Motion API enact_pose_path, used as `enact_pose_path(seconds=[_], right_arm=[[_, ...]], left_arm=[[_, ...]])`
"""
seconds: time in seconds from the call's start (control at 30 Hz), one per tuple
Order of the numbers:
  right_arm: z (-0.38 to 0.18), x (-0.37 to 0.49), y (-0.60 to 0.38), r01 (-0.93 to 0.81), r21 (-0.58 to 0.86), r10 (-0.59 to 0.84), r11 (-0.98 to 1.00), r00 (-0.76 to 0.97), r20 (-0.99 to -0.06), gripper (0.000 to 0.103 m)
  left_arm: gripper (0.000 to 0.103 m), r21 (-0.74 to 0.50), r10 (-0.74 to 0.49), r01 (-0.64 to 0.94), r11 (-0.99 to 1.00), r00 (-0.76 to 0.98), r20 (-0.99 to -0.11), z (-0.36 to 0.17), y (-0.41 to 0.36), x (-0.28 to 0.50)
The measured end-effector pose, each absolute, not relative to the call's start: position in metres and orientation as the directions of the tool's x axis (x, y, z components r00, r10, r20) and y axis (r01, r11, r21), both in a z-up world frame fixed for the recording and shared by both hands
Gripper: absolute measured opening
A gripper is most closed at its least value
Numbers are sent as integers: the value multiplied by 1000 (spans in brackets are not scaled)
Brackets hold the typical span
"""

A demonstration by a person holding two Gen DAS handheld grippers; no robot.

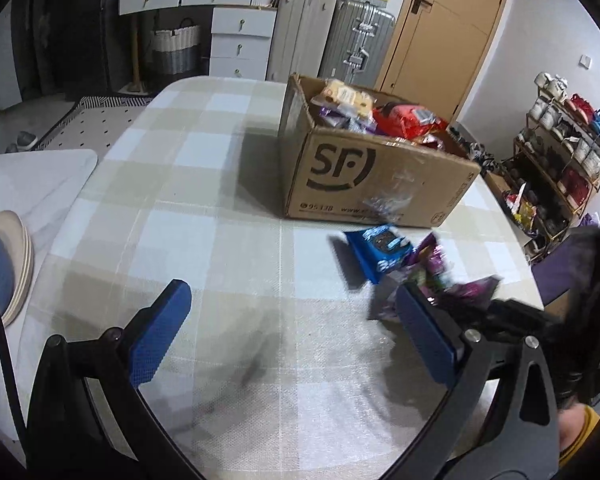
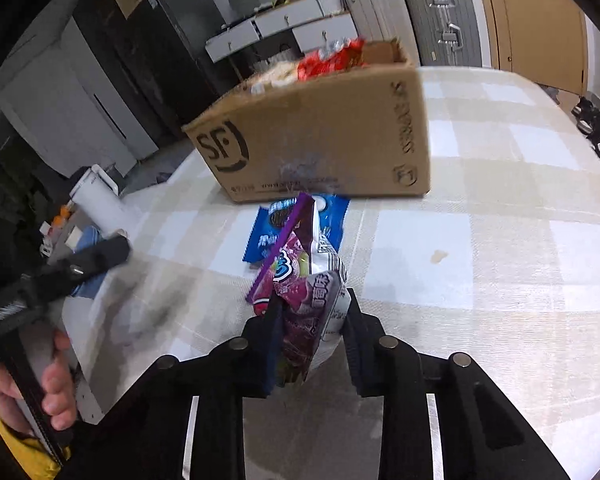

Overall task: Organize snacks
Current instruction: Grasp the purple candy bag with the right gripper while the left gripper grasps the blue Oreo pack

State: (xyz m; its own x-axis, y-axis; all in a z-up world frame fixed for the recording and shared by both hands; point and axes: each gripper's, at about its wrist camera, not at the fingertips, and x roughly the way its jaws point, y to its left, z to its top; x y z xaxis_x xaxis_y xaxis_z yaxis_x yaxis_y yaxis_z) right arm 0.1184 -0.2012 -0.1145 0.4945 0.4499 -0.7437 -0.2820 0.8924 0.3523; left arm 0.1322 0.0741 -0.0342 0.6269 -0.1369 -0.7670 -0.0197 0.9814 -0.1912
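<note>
Your right gripper (image 2: 310, 336) clamps a glossy, crinkled purple snack bag (image 2: 304, 280) above the checked tablecloth (image 2: 480, 280). Your left gripper (image 1: 288, 336) hangs spread wide, its textured blue pads (image 1: 160, 340) holding nothing. A flat blue packet (image 2: 296, 228) lies just beside the corrugated cardboard box (image 2: 320, 136) of snacks.

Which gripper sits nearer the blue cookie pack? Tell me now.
Right. The right gripper, shut on the purple snack bag, hangs just in front of the blue cookie pack. The left gripper is open, farther back and off to its left.
</note>
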Motion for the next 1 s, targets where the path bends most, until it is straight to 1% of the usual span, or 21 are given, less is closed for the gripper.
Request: enact_pose_path(seconds=[0.1,0.3,0.4,0.47,0.63,0.73,0.83,0.93,1.0], right_arm=[[-105,114,-219,-268,385,469,883,516,-717,26],[-76,102,-258,-250,457,512,854,565,-647,25],[-55,90,-276,-268,462,519,846,611,-597,25],[-48,87,-290,-258,484,526,836,629,-572,25],[-50,88,-311,-211,537,536,817,625,-568,25],[-49,88,-316,-201,548,537,812,624,-568,25],[-48,89,-317,-204,560,548,803,621,-560,25],[-47,89,-317,-209,568,558,796,619,-553,25],[-46,88,-314,-216,557,554,802,618,-558,25]], left_arm=[[102,-187,-129,-31,982,613,-780,-41,71,137],[102,-260,-187,-58,964,546,-816,-57,47,163],[102,-276,-200,-54,960,556,-807,-58,26,174],[102,-241,-172,-48,969,566,-807,-58,8,181],[102,-199,-145,-34,979,570,-809,-65,-26,202],[102,-155,-87,-75,985,559,-825,-73,-32,214],[102,-152,-65,-124,981,527,-848,-86,-32,226],[102,-137,-56,-126,982,503,-862,-98,-39,237],[102,-94,-25,-111,989,501,-865,-102,-47,241]])
